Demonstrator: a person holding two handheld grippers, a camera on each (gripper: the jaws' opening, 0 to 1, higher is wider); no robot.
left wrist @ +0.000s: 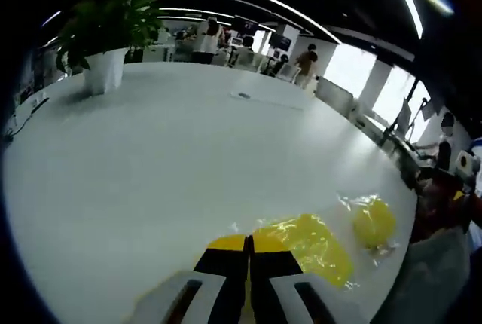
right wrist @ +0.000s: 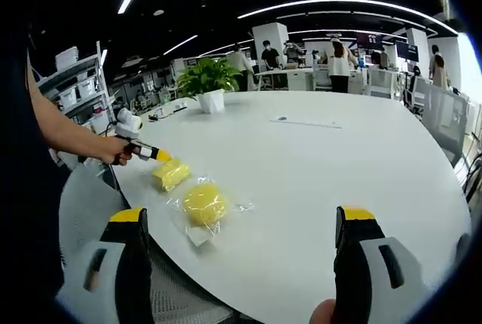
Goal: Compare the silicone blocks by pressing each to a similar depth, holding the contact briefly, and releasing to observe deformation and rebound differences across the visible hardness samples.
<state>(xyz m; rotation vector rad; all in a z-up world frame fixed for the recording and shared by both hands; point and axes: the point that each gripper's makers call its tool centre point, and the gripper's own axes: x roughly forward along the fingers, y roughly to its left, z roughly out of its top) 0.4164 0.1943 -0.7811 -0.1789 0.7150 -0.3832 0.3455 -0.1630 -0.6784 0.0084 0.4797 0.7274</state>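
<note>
A flat yellow silicone block (left wrist: 312, 243) in clear wrap lies on the white table (left wrist: 166, 158). My left gripper (left wrist: 247, 243) is shut, with its yellow-tipped jaws together and resting on the block's near-left edge. A rounder yellow block (left wrist: 373, 222) in its own bag lies just to the right. In the right gripper view, a hand holds the left gripper (right wrist: 158, 156) with its tip on the flat block (right wrist: 172, 174). The round block (right wrist: 203, 203) lies nearer the table's edge. My right gripper (right wrist: 241, 215) is wide open, above the table and off both blocks.
A potted plant (right wrist: 210, 83) stands at the far side of the table (right wrist: 324, 181), and a flat sheet (right wrist: 305, 122) lies beyond the middle. A grey mesh chair (right wrist: 177, 294) sits below the near table edge. Several people stand by desks in the background.
</note>
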